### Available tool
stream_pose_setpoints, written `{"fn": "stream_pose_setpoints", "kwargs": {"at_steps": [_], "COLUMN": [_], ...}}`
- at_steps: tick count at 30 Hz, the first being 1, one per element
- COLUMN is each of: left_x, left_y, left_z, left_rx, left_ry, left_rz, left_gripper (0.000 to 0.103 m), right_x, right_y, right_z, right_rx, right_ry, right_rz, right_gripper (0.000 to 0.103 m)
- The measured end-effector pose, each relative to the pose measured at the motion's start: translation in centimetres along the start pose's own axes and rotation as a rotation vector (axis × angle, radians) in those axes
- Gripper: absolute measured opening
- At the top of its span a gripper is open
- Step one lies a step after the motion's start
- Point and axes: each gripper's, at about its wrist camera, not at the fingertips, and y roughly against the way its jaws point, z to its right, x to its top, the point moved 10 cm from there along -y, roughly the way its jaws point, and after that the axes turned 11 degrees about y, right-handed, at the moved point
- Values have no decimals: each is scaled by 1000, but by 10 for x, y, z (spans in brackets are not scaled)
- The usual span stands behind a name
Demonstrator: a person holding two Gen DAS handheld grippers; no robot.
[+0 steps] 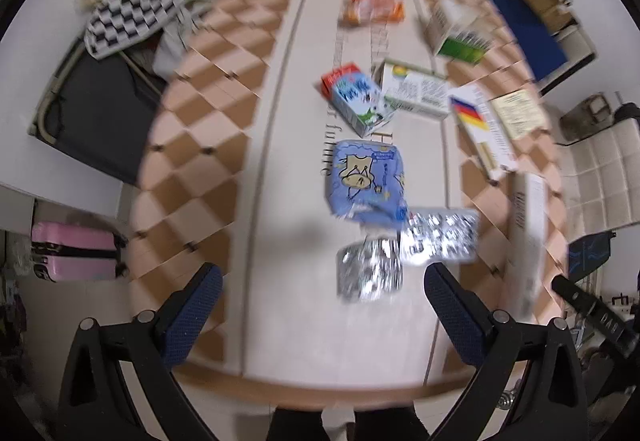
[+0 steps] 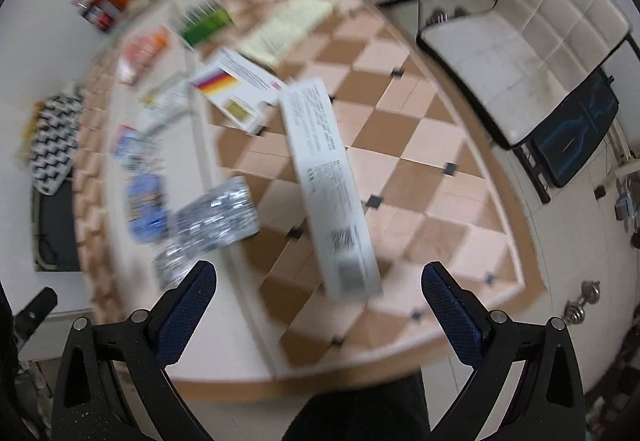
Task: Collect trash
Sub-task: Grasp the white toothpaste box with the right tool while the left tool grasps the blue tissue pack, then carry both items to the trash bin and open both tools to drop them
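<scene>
Trash lies on a checkered table (image 1: 192,145). In the left wrist view, two silver foil packs (image 1: 370,273) (image 1: 440,237) lie nearest, then a blue cartoon wrapper (image 1: 366,181), a small milk carton (image 1: 356,97), a white-green box (image 1: 416,87), an orange wrapper (image 1: 374,5) and a long white box (image 1: 528,233). My left gripper (image 1: 324,289) is open above the table's near edge, just short of the foil. In the right wrist view, my right gripper (image 2: 320,285) is open above the long white box (image 2: 328,185); foil packs (image 2: 216,217) lie to its left.
A flag-striped white box (image 1: 480,129), a yellow leaflet (image 1: 518,113) and a green carton (image 1: 460,29) lie at the right. A pink suitcase (image 1: 72,249) and black folded frame (image 1: 92,109) stand left of the table. A white chair (image 2: 532,41) stands right.
</scene>
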Motion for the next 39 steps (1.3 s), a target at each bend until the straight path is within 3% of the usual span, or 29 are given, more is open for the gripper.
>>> {"fn": "stream_pose_setpoints", "kwargs": {"at_steps": [6,8,11,12,13,18,24,27,32,35,39], "left_x": [28,32,31,33,33,27,8,-14,-70,-119,-210], "left_y": [-89,-104,-119,-115,-111,-82,-4,41,60,69,59], "left_z": [31,34,34,35,38,46,43,35,3,-11,-37], "left_rx": [29,36,48,54,48,78,70,43,-46,-103,-143], "left_ry": [64,89,130,134,129,87,31,-4,-63,-104,-126], "left_rz": [-133,-156,-195,-176,-164,-119,18,86,155,135,14], "left_gripper": [102,98,61,60,46,36,36,36,36,36,36], "right_x": [35,42,44,46,46,39,17,-7,-70,-127,-240], "right_y": [-86,-101,-112,-112,-111,-105,-69,-37,4,19,13], "right_z": [5,6,11,10,12,19,15,0,-32,-58,-60], "right_rx": [0,7,6,5,-11,35,78,105,137,162,228], "right_ry": [71,94,117,132,151,150,170,178,191,186,149], "right_rz": [-137,-164,-192,-181,-180,-151,-91,-50,15,19,-81], "right_gripper": [100,88,68,59,50,49,49,49,49,49,49]}}
